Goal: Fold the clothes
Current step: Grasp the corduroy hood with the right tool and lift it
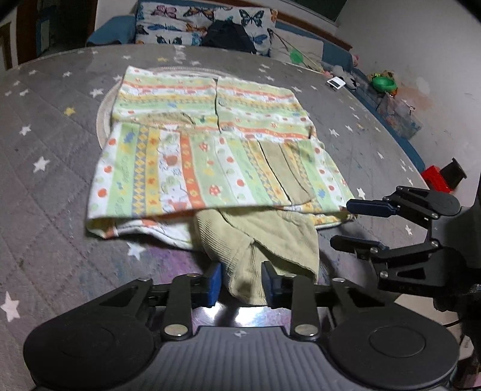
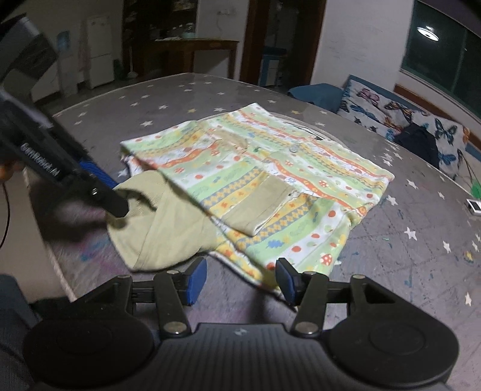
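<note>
Item: my left gripper (image 1: 240, 284), clamped on the khaki cuff (image 1: 255, 255) at the near edge of the striped garment (image 1: 210, 144), folded flat on the star-print table (image 1: 45, 150). My right gripper (image 2: 242, 278): fingers apart, holding nothing.

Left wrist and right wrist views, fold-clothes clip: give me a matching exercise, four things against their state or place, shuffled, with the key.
Things:
1. left tongs
2. right tongs
3. patterned garment
4. butterfly pillow

States or places:
A. open, gripping nothing
B. beyond the far edge of the star-print surface
C. closed on the olive ribbed part
D. lying partly folded on the star-print surface

Pairs: 1-C, 2-A, 3-D, 4-B
</note>
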A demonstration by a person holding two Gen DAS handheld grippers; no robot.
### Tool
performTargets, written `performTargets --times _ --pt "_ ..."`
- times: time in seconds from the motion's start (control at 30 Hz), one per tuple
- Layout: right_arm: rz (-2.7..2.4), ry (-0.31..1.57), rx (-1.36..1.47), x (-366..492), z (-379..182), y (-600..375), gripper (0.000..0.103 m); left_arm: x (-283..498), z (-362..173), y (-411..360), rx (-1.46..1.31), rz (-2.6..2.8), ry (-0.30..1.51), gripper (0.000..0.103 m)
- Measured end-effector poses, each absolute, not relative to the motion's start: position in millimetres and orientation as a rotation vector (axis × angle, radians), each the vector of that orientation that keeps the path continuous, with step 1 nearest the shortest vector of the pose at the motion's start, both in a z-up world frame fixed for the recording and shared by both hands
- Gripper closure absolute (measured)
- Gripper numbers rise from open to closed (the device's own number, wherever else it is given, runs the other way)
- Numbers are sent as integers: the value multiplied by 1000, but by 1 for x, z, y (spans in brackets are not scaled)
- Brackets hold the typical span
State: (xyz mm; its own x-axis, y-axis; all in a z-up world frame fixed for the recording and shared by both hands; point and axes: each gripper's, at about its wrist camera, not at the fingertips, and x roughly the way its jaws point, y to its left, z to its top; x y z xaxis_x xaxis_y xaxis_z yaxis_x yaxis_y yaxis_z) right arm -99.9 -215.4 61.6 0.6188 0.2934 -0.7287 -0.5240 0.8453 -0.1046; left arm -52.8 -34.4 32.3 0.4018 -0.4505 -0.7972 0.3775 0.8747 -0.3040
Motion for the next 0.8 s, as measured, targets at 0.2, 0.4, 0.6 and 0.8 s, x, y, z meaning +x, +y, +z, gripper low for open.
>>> performTargets --times 0.2,0.4,0.6,0.8 --pt "508 771 -380 -105 59 -212 50 -49 33 -33 -100 -540 1046 93" --pt "546 745 -423 -106 58 -206 41 -38 58 -30 -142 -568 964 96" --pt "576 701 -464 -108 51 -193 40 -15 74 -29 -222 -590 906 96" --pt "565 625 -483 -98 49 -178 40 0 76 -29 -244 -607 903 96"
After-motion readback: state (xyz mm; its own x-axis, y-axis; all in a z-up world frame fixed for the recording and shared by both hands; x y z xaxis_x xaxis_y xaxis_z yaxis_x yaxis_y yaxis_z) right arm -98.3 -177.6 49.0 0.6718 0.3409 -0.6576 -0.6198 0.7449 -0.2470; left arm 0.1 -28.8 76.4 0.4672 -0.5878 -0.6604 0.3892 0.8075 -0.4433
